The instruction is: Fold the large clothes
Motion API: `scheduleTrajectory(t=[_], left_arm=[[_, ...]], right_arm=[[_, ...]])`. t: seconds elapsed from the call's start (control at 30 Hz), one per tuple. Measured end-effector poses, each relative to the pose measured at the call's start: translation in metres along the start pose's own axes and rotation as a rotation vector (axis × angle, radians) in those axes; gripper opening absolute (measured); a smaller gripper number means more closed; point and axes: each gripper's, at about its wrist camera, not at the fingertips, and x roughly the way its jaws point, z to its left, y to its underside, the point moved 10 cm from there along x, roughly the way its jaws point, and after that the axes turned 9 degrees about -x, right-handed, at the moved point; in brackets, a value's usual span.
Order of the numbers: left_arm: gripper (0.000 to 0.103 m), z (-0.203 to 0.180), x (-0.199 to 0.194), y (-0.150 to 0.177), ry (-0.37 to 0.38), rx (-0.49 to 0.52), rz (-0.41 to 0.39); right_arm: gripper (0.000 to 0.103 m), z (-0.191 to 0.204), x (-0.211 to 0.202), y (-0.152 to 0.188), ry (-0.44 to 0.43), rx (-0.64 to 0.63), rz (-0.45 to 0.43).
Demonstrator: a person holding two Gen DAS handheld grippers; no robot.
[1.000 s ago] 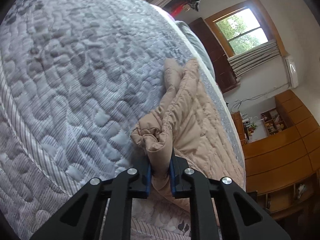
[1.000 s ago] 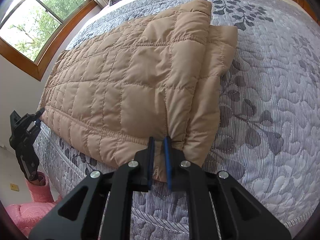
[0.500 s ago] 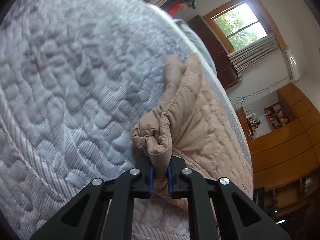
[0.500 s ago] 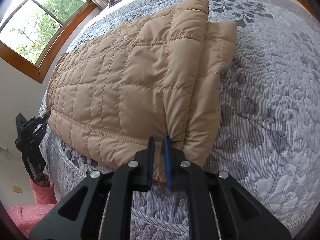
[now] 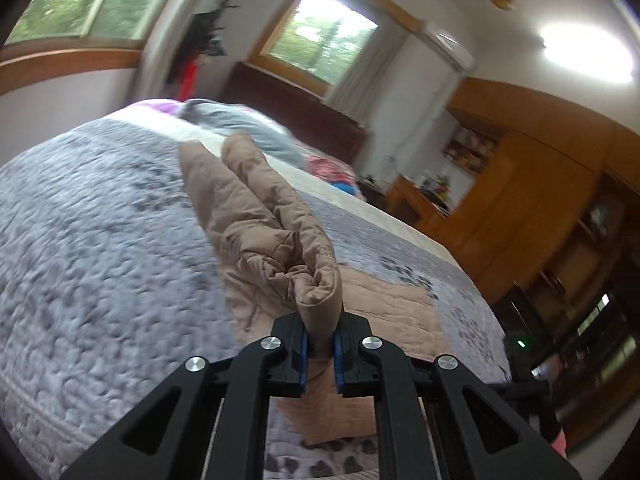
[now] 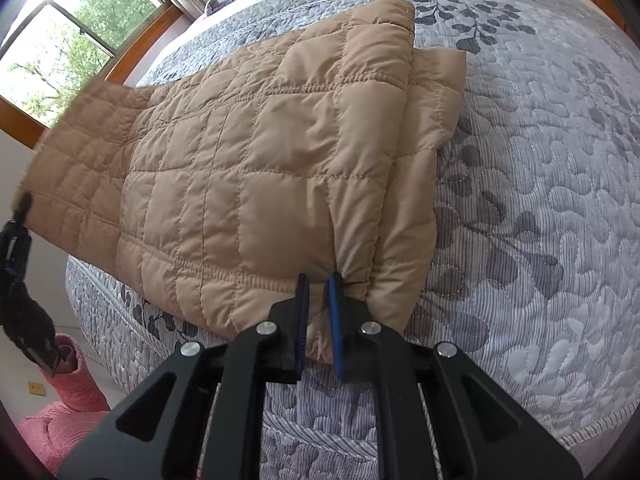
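- While the right gripper (image 6: 318, 320) is pinning the near hem, the left gripper (image 5: 320, 340) is clamping 1 bunched end of the tan quilted jacket (image 6: 256, 160), raised ahead of its fingers.
- Step, judged: folding crosswise; next needs carrying that end over.
- Puffy square quilting, slippery shell; padded grey bedspread (image 6: 540, 220) beneath.

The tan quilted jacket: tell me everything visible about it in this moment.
The tan quilted jacket is puffy, stitched in squares, folded lengthwise on the grey floral bedspread. The right gripper is shut on its near hem; the left gripper is shut on the bunched far end, which is raised off the bed.
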Motion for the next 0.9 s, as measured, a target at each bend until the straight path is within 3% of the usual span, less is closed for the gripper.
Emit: scheduleTrajectory(t=[0.2, 0.43, 0.67, 0.9], left_arm=[[0.009, -0.057, 0.037, 0.025, 0.098, 0.12, 0.116], [0.009, -0.089, 0.085, 0.072, 0.157, 0.194, 0.301], [0.009, -0.078, 0.133, 0.122, 0.146, 0.186, 0.484], [0.009, -0.066, 0.16, 0.148, 0.119, 0.213, 0.536]], right_arm=[[0.008, 0.001, 0.001, -0.001, 0.005, -0.003, 0.001], [0.008, 0.001, 0.002, 0.0, -0.003, -0.005, 0.004], [0.008, 0.0, 0.003, -0.002, -0.013, -0.006, 0.007], [0.008, 0.0, 0.005, -0.002, -0.009, -0.011, 0.014]])
